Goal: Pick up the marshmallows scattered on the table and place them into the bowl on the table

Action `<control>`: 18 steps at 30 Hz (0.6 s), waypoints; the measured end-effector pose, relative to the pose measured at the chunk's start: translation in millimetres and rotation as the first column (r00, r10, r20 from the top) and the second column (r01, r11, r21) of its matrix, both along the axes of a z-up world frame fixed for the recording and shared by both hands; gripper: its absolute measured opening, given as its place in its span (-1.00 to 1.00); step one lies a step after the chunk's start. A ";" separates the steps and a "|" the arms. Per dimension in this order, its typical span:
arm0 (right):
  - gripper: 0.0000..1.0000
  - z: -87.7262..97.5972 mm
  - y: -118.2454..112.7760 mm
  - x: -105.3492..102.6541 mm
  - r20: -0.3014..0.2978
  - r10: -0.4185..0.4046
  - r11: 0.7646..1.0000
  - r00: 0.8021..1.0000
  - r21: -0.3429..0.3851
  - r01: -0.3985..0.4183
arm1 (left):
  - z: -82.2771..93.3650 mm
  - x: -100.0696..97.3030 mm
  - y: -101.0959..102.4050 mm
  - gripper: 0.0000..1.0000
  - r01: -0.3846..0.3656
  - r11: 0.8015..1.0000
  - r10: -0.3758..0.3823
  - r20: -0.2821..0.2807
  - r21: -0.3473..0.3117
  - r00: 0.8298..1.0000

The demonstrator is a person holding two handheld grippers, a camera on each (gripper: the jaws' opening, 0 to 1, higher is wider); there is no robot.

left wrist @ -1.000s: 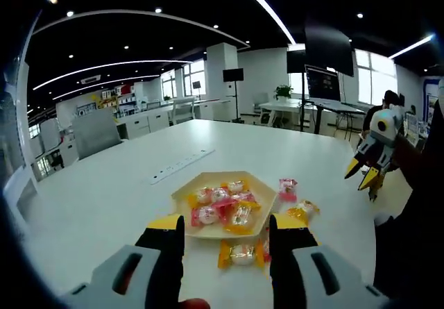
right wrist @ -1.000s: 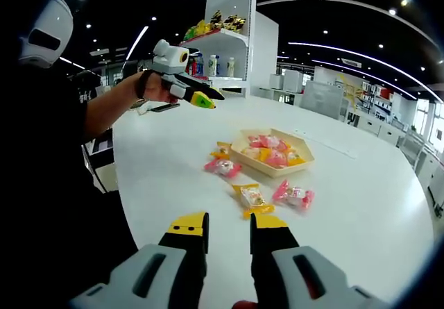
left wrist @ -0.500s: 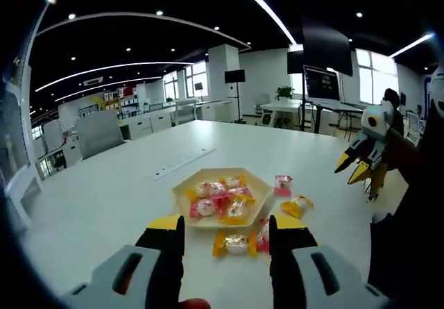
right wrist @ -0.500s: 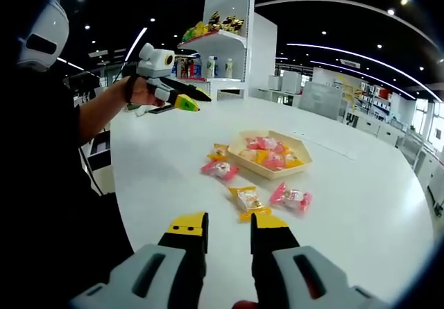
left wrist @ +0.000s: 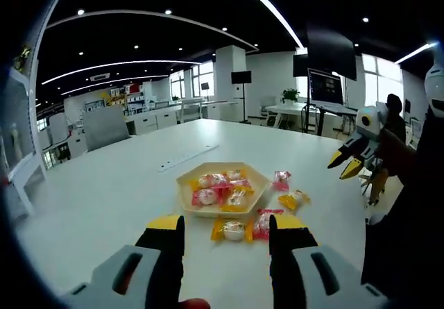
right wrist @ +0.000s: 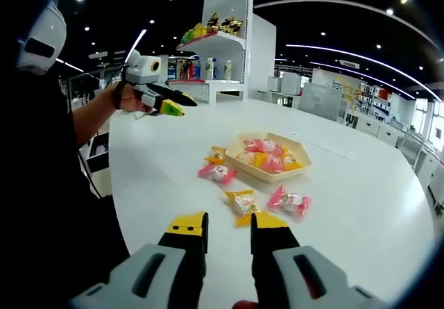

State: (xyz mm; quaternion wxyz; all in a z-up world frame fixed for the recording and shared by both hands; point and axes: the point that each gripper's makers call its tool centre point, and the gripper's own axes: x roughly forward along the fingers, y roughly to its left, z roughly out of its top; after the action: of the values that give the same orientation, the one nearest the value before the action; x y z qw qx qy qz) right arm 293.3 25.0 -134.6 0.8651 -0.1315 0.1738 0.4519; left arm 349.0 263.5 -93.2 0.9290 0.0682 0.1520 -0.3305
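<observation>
Four wrapped marshmallows lie loose on the white table [left wrist: 90,198] around the hexagonal bowl [left wrist: 220,192] at frame centre, itself holding several. Left gripper [left wrist: 222,229], low centre, is parted and empty before a yellow-wrapped marshmallow [left wrist: 229,230]. Right gripper [right wrist: 219,227], low centre of its view, is likewise parted, empty.

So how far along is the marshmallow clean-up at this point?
Several wrapped marshmallows already lie in the beige hexagonal bowl. Nothing is in hand: the left gripper and right gripper are both open and empty. Four remain on the white table: a yellow-wrapped marshmallow, a pink-wrapped marshmallow, a second pink one and a second yellow one beside the bowl.
</observation>
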 end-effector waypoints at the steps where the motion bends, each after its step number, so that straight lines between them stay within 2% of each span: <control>1: -0.50 -0.1 0.3 0.3 0.000 0.001 1.000 1.000 0.001 -0.001 | -0.4 -1.4 0.8 -0.01 -0.002 1.000 0.002 -0.001 -0.001 1.000; 18: -0.50 -0.9 5.4 3.8 -0.001 0.014 1.000 1.000 0.003 -0.014 | -7.6 -26.4 5.7 -0.02 -0.007 1.000 0.006 -0.017 -0.010 1.000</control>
State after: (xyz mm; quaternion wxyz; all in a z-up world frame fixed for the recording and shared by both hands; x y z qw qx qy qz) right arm 297.2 30.4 -135.5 0.8620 -0.1311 0.1726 0.4582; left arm 322.6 269.2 -100.8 0.9291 0.0601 0.1582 -0.3288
